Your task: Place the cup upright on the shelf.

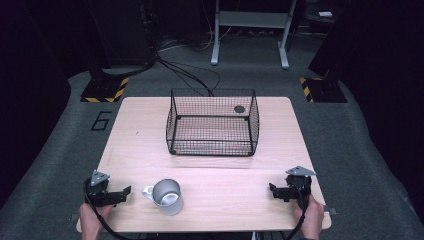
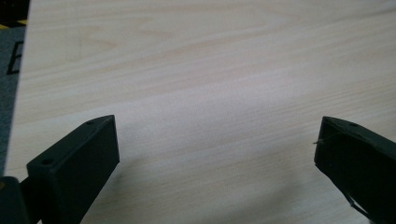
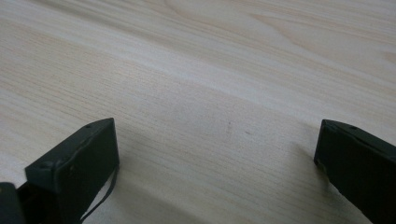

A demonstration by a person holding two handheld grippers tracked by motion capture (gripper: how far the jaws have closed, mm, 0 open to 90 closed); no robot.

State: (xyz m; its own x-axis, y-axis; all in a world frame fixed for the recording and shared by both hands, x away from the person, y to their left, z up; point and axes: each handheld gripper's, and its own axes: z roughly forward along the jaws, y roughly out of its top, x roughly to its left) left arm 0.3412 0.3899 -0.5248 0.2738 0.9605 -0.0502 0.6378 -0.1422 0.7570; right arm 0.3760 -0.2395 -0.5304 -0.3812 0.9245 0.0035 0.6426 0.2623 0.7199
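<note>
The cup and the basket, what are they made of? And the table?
The cup looks like metal, maybe steel: dull silver-grey with a soft shine on its side. The basket looks like thin black wire, probably coated: you can see through its grid walls. The table looks like pale wood with a smooth matte top and wavy grain lines; it could be a printed wood-look surface.

Lab: hazard-striped stands [image 1: 105, 90], floor cables [image 1: 190, 75]
</note>
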